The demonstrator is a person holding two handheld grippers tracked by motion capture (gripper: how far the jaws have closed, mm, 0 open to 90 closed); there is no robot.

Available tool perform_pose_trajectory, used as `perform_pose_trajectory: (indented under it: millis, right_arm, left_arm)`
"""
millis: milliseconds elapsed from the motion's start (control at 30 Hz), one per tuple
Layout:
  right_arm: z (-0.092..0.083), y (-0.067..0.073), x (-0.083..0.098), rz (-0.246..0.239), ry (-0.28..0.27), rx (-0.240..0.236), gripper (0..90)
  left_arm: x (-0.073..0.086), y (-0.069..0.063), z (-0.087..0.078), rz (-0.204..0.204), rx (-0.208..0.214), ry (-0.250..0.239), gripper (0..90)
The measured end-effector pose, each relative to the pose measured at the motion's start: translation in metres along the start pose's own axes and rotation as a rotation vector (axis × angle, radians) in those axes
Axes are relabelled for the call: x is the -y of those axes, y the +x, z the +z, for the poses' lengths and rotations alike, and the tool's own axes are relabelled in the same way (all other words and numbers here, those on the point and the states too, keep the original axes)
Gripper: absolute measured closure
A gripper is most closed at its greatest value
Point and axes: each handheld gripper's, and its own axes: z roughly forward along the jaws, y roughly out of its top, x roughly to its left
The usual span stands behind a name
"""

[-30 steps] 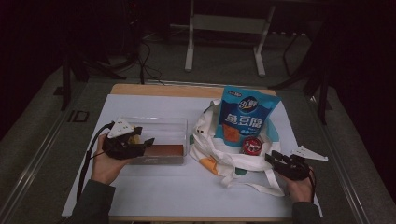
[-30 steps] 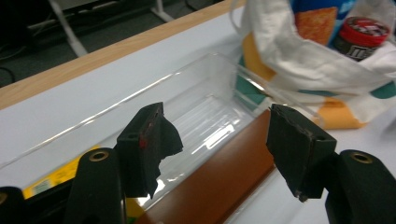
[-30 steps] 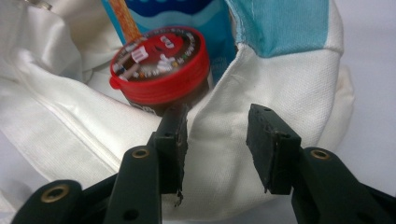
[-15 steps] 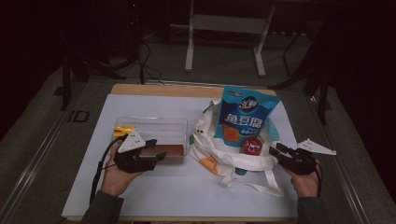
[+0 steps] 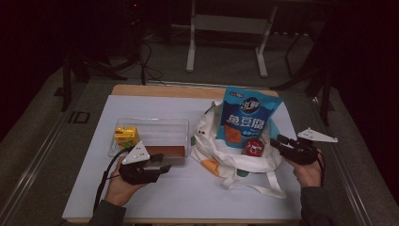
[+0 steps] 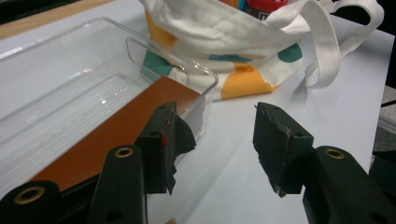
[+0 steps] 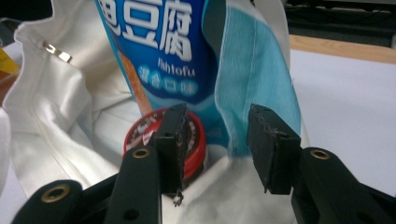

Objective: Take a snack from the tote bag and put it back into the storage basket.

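Observation:
A clear plastic box (image 5: 179, 126) holds a yellow carton (image 5: 127, 136) at its left end and a flat brown slab (image 5: 169, 151) along its front. My left gripper (image 5: 164, 167) lies just in front of the box. Its jaws have just been closing but stand open (image 6: 217, 126) beside the box corner (image 6: 205, 91), with nothing between them. To the right, a white tote bag (image 5: 221, 160) holds a blue snack pouch (image 5: 244, 120) and a red-lidded can (image 5: 254, 147). My right gripper (image 5: 278, 141) is open at the bag's right side, facing the can (image 7: 198, 140) and pouch (image 7: 159, 51).
A white mat (image 5: 188, 197) covers the table, with a wooden edge (image 5: 160, 89) at the back. The bag's straps (image 5: 263, 186) trail toward the front edge. A metal stand (image 5: 226, 28) is on the floor beyond the table.
My left gripper has left the box's left end and come down in front of the box, leaving the yellow carton inside. My right gripper has risen slightly beside the bag.

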Motion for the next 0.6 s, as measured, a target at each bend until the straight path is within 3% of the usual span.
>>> perform_pose_trajectory:
  millis: [200, 600]
  right_arm:
    - [0.002, -0.004, -0.011, 0.014, -0.003, -0.015, 58.7]
    - [0.014, -0.005, -0.046, 0.012, -0.022, -0.066, 55.1]
  left_arm:
    - [0.015, -0.005, 0.011, 0.0, 0.044, -0.03, 50.4]
    - [0.046, -0.008, 0.026, 0.013, 0.064, -0.028, 48.5]
